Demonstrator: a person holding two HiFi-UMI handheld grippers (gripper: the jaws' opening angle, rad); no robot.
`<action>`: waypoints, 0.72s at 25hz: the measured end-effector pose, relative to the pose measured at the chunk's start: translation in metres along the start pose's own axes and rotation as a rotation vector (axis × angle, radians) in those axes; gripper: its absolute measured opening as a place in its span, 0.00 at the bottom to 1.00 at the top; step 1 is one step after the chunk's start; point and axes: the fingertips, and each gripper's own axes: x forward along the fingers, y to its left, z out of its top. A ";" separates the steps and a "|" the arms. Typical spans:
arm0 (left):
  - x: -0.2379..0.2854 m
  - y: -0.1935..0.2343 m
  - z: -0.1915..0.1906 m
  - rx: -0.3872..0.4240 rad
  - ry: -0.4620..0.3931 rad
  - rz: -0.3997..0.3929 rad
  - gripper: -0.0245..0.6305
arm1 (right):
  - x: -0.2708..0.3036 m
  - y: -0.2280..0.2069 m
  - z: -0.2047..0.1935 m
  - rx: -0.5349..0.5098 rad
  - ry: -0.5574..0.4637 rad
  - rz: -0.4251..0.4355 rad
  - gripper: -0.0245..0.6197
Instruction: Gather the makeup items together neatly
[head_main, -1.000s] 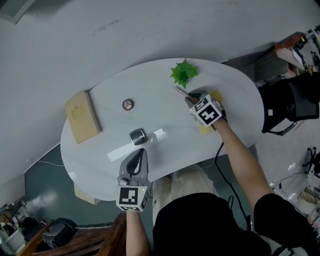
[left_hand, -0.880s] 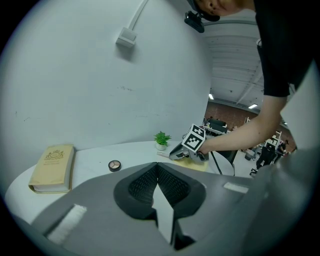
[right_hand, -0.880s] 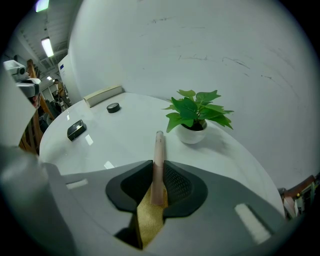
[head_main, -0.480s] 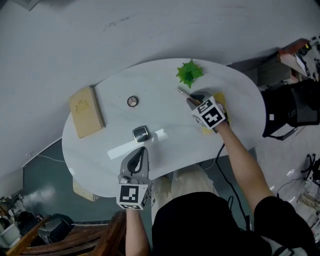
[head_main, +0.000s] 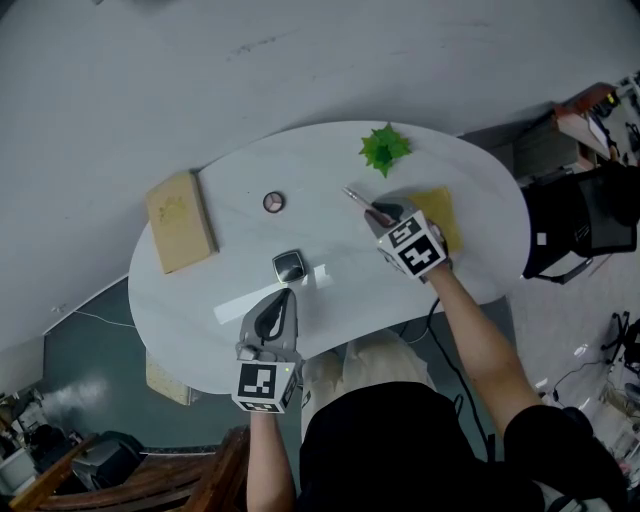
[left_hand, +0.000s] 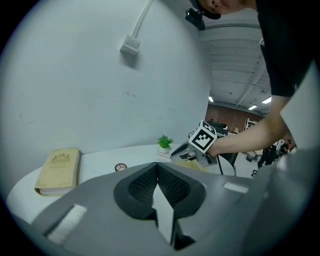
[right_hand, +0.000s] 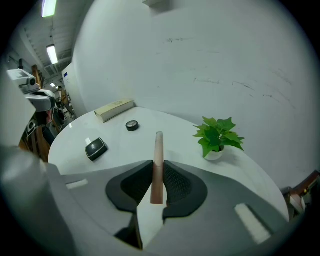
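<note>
Head view — one black compact (head_main: 289, 266), one book (head_main: 181, 220)

The near end of the slim pinkish stick (right_hand: 158, 155) is hidden between the jaws of the right gripper (right_hand: 157, 182). The yellow pad (head_main: 448, 212) is partly covered by that gripper. The small round compact (head_main: 274, 202) is shown too small for detail. The table (head_main: 230, 240) is partly hidden at its near edge by the person's body.

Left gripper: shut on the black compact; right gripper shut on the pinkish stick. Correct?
Left gripper is shut on nothing: the left gripper view shows its jaws together, empty; the black compact lies on the table. Right gripper does clamp the pinkish stick.
</note>
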 end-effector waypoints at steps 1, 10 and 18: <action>-0.001 0.002 0.000 0.000 -0.003 -0.002 0.03 | -0.001 0.005 0.001 0.006 -0.003 0.002 0.16; -0.011 0.018 -0.001 0.018 -0.014 -0.039 0.03 | -0.003 0.048 0.007 0.061 -0.010 0.003 0.16; -0.016 0.030 -0.004 0.027 -0.018 -0.092 0.03 | -0.004 0.079 0.011 0.141 -0.022 -0.028 0.16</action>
